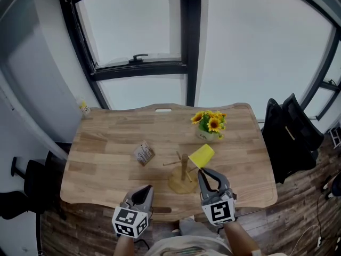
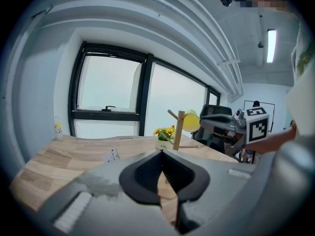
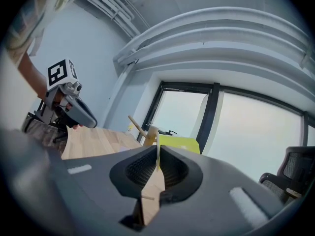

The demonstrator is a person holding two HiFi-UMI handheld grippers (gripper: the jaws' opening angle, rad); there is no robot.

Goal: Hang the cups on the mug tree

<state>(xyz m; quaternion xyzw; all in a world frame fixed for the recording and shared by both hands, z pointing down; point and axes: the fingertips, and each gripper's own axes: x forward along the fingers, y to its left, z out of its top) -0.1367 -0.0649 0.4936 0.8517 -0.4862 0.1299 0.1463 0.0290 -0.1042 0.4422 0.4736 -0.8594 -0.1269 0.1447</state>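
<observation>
A wooden mug tree [image 1: 184, 170] stands near the table's front edge, between my two grippers. My right gripper [image 1: 203, 170] is shut on the rim of a yellow cup [image 1: 201, 156], which hangs tilted just right of the tree's top pegs. In the right gripper view the cup's [image 3: 178, 144] thin wall is pinched between the pads, with the tree's post [image 3: 149, 133] just left of it. Whether the cup touches a peg I cannot tell. My left gripper [image 1: 145, 190] is shut with nothing in it, low at the front left of the tree; its own view shows the tree [image 2: 179, 130] and the cup [image 2: 192, 121] ahead.
A pot of sunflowers [image 1: 209, 124] stands behind the tree. A small printed packet [image 1: 144, 153] lies to its left, and a little bottle [image 1: 84, 108] sits at the table's [image 1: 106, 143] far left corner. A black chair with a bag [image 1: 290, 129] stands off the right edge.
</observation>
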